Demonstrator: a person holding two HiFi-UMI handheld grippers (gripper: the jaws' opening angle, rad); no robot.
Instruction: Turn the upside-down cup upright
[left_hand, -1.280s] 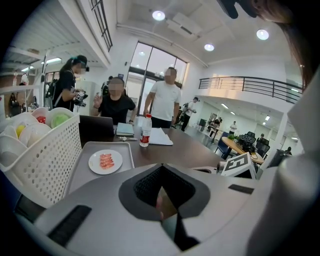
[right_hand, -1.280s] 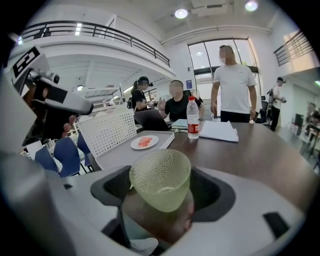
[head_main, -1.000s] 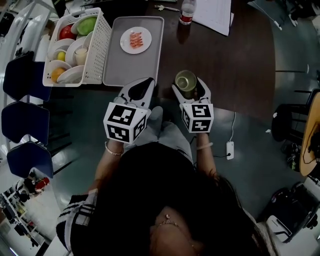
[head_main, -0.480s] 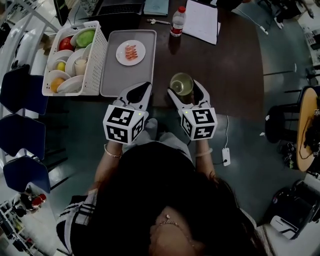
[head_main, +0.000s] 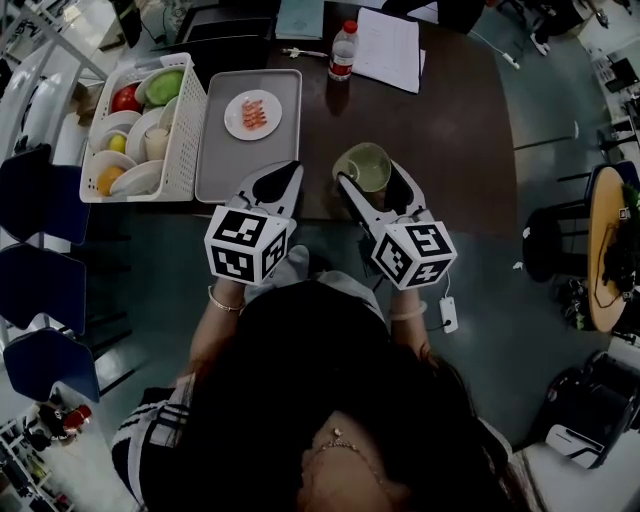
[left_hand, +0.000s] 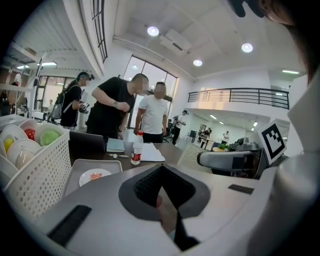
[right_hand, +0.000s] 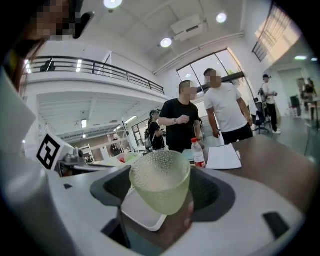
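A pale green dimpled cup (head_main: 365, 165) is clamped between the jaws of my right gripper (head_main: 368, 182), above the near edge of the dark table (head_main: 460, 130). Its mouth faces up, and I look down into it in the head view. In the right gripper view the cup (right_hand: 161, 187) fills the space between the jaws, wide rim on top and narrow base below. My left gripper (head_main: 283, 178) hovers just left of it at the table's edge. Its jaws are shut with nothing between them, as the left gripper view (left_hand: 162, 200) also shows.
A white basket (head_main: 190, 110) of bowls and fruit stands at the far left. Beside it is a grey tray (head_main: 225, 160) with a white plate of food (head_main: 252, 113). A water bottle (head_main: 342, 50) and papers (head_main: 388, 48) lie at the back. Two people (right_hand: 200, 115) stand beyond the table.
My right gripper has risen with the cup and rolled a little, so it looks larger and nearer. The left gripper has hardly shifted.
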